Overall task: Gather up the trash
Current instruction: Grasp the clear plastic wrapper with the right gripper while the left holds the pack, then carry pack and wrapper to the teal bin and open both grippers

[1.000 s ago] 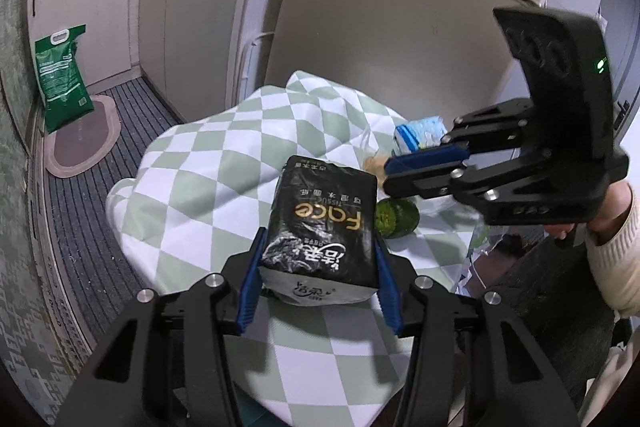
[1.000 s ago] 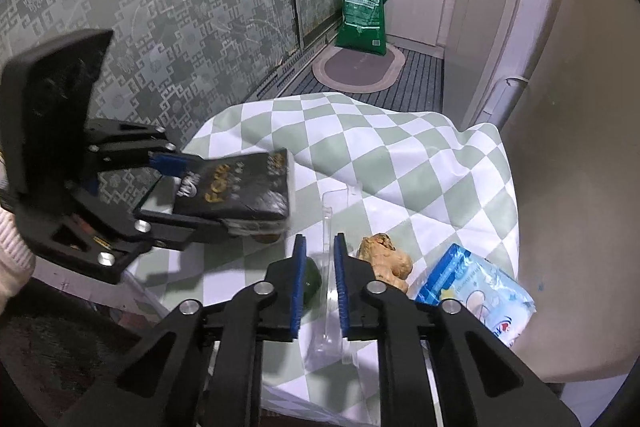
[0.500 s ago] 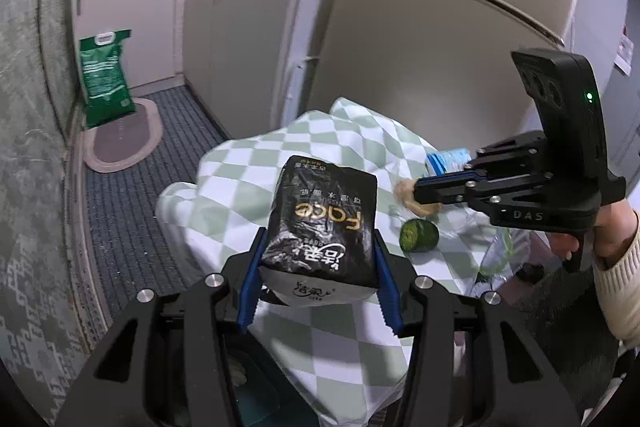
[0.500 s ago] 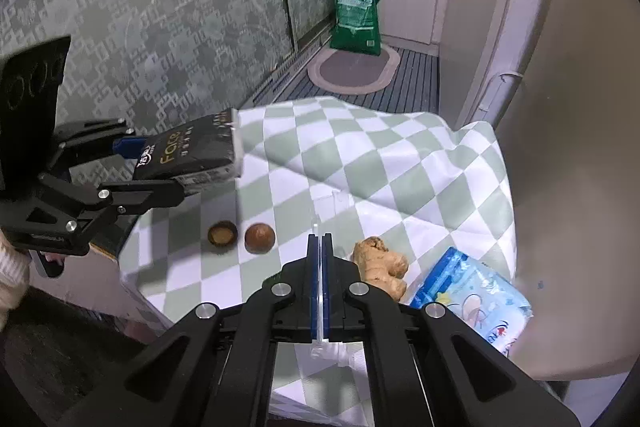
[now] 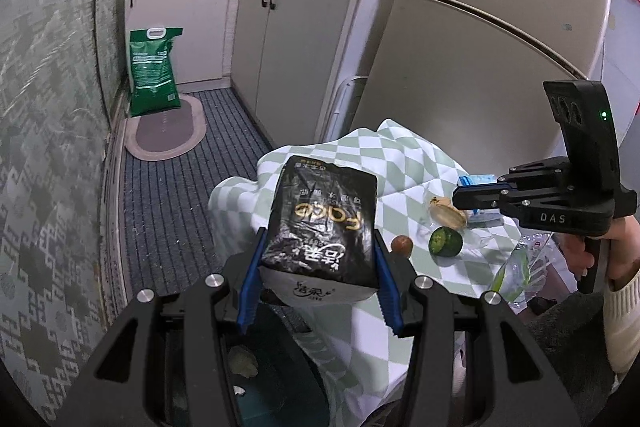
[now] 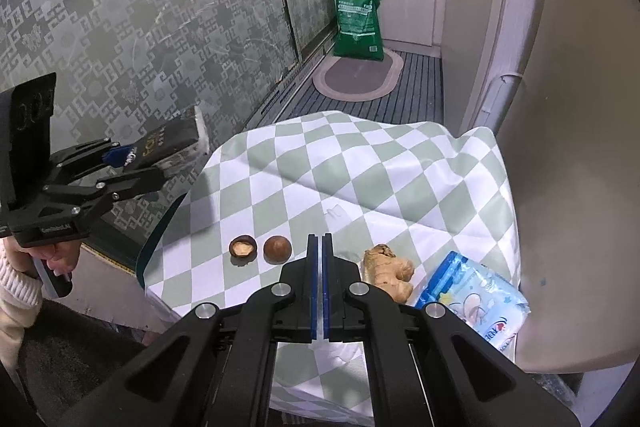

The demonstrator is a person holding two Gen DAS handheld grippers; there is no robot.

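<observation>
My left gripper (image 5: 319, 231) is shut on a black tissue pack (image 5: 324, 223), held in the air past the table's left edge, above a dark teal bin (image 5: 260, 367). The right wrist view shows that pack (image 6: 172, 145) at far left. My right gripper (image 6: 321, 237) hovers over the checked tablecloth (image 6: 360, 163). Its jaws are opening, with only a thin slit and nothing showing between the tips. A clear plastic wrapper (image 5: 516, 267) lies below it at the table's near edge.
Two brown nuts (image 6: 243, 247) (image 6: 277, 249), a piece of ginger (image 6: 388, 271), a blue wipes pack (image 6: 472, 295) and a green lime (image 5: 445, 241) lie on the cloth. A fridge (image 5: 480, 67) stands behind the table. A green sack (image 5: 154, 71) stands by the floor mat.
My left gripper carried the tissue pack up and leftward off the table, over the bin. The right jaws closed on the clear plastic; now no plastic sticks out past the tips.
</observation>
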